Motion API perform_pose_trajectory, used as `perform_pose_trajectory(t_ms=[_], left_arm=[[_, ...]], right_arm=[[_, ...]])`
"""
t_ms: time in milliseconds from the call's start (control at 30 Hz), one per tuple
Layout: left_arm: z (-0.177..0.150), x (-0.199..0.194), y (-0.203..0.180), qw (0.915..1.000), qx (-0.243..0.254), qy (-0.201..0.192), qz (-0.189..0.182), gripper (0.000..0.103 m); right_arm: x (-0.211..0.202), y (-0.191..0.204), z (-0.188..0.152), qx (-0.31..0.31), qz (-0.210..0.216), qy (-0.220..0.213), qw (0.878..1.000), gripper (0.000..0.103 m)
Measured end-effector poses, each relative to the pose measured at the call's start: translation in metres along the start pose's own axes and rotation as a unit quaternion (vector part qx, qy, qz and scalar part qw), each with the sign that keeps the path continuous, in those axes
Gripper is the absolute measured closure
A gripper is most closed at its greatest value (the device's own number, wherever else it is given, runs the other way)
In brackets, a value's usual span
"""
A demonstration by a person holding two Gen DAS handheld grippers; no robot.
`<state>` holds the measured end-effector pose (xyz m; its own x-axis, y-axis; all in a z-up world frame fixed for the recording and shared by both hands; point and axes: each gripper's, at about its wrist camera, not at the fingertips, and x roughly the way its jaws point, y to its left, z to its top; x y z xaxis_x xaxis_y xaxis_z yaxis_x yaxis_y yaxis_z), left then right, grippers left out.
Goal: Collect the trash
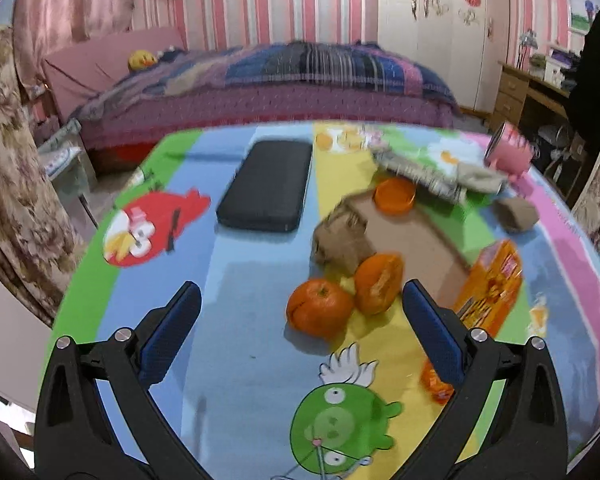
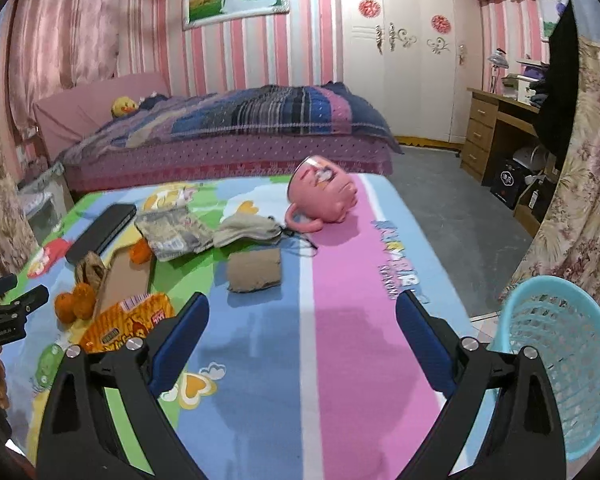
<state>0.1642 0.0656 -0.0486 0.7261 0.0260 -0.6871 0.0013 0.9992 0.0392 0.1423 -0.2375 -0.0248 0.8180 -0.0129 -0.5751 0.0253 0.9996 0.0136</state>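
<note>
Trash lies on a cartoon-print cloth over the table (image 1: 240,344). An orange (image 1: 319,308) and a piece of orange peel (image 1: 378,289) sit between my left gripper's open fingers, toward the right one. Behind them lie a crumpled brown paper (image 1: 340,240), a flat cardboard piece (image 1: 412,240) and an orange snack wrapper (image 1: 494,280). My left gripper (image 1: 302,300) holds nothing. My right gripper (image 2: 302,312) is open over bare cloth, with a brown paper wad (image 2: 255,270) just ahead of it. The turquoise mesh basket (image 2: 560,364) stands beyond the table's right edge.
A black case (image 1: 266,184), an orange lid (image 1: 395,195), a crumpled silver wrapper (image 2: 176,232), a beige cloth pouch (image 2: 246,228) and a tipped pink mug (image 2: 324,194) lie farther back. A bed (image 2: 228,136) stands behind the table, a wooden desk (image 2: 496,128) at right.
</note>
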Motion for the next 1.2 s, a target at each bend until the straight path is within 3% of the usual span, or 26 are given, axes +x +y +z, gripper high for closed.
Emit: perform_pose_trajectory(t_ms=[367, 467, 700, 933, 1033, 1200], left_arm=[[-0.012, 0.038, 0.010, 0.9987, -0.023, 0.046, -0.003, 0.007], [-0.011, 0.037, 0.012, 0.9983, -0.031, 0.043, -0.024, 0.017], [-0.011, 0.035, 0.001, 0.9966, -0.024, 0.049, -0.062, 0.062], [-0.010, 0.027, 0.003, 0.9956, -0.030, 0.056, -0.068, 0.071], [-0.009, 0.020, 0.007, 0.9965, -0.037, 0.057, -0.049, 0.072], [-0.001, 0.005, 0.014, 0.9987, -0.031, 0.024, -0.033, 0.072]], right_arm=[[0.008, -0.004, -0.008, -0.005, -0.006, 0.018, 1.000, 0.010], [0.007, 0.001, -0.011, -0.016, -0.004, 0.017, 1.000, 0.010], [0.014, 0.017, -0.017, -0.042, 0.005, 0.031, 0.999, 0.010], [0.014, 0.022, -0.020, -0.040, 0.010, 0.035, 0.999, 0.010], [0.016, 0.029, -0.019, -0.040, 0.017, 0.037, 0.998, 0.010], [0.021, 0.051, -0.020, -0.058, 0.033, 0.042, 0.997, 0.010]])
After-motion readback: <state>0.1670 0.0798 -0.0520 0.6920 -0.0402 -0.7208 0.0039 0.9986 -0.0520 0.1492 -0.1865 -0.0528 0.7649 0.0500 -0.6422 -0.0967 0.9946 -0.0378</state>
